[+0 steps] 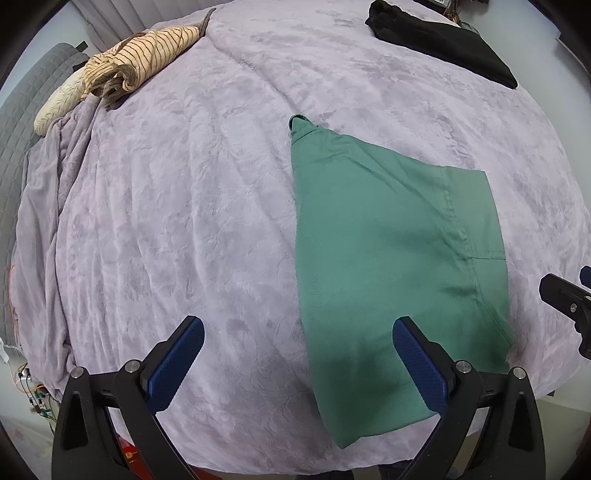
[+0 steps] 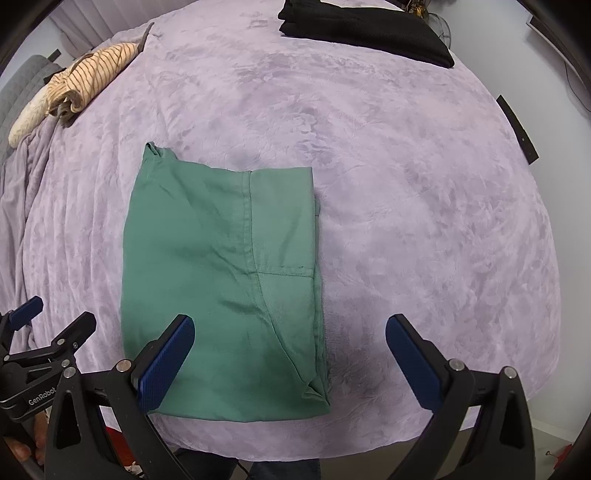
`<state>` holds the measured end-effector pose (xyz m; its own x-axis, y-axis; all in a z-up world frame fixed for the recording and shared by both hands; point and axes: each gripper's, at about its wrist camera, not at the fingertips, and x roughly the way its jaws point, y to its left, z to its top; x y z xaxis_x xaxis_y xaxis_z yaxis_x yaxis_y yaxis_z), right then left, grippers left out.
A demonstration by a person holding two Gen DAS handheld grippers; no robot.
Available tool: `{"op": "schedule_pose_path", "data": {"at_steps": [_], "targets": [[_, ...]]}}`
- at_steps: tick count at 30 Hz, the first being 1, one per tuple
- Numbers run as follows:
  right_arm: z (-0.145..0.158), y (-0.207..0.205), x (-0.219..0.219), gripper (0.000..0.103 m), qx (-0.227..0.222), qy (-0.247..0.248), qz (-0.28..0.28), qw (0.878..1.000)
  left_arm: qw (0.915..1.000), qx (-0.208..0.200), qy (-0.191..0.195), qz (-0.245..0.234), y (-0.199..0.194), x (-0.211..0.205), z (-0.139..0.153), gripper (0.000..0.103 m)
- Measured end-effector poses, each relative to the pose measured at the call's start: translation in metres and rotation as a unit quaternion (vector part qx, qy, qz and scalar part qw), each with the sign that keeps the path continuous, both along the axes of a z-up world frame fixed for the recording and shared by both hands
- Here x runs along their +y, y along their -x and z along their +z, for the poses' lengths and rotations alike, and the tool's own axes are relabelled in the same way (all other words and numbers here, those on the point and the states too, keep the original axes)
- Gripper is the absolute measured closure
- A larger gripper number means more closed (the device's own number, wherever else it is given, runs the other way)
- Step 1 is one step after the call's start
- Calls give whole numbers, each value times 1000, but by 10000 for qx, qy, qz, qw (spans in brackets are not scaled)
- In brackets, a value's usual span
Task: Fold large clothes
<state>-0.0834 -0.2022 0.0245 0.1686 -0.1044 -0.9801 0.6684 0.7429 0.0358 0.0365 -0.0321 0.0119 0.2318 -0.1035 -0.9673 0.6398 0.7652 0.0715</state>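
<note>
A green garment [image 1: 388,258] [image 2: 221,280] lies folded into a rough rectangle on the lilac blanket [image 1: 184,221] [image 2: 406,221] near the bed's front edge. My left gripper [image 1: 299,343] hovers open over its near left edge, one blue pad over the blanket and the other over the cloth. My right gripper [image 2: 290,343] hangs open above the garment's near right corner, its left pad over the cloth. Neither holds anything. The right gripper [image 1: 565,299] shows at the right edge of the left wrist view, and the left gripper [image 2: 40,332] shows at lower left of the right wrist view.
A crumpled beige striped garment [image 1: 147,55] [image 2: 92,74] lies at the far left of the bed beside a cream pillow [image 1: 59,103]. A folded black garment [image 1: 443,40] [image 2: 362,29] rests at the far right. A grey quilted headboard [image 1: 22,129] stands left.
</note>
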Motion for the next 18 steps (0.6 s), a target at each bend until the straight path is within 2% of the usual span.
{"op": "schedule_pose_path", "data": {"at_steps": [18], "targets": [[-3, -1, 0, 0, 32, -26, 24, 10000, 10000, 29, -7, -29, -1, 1, -3, 1]]}}
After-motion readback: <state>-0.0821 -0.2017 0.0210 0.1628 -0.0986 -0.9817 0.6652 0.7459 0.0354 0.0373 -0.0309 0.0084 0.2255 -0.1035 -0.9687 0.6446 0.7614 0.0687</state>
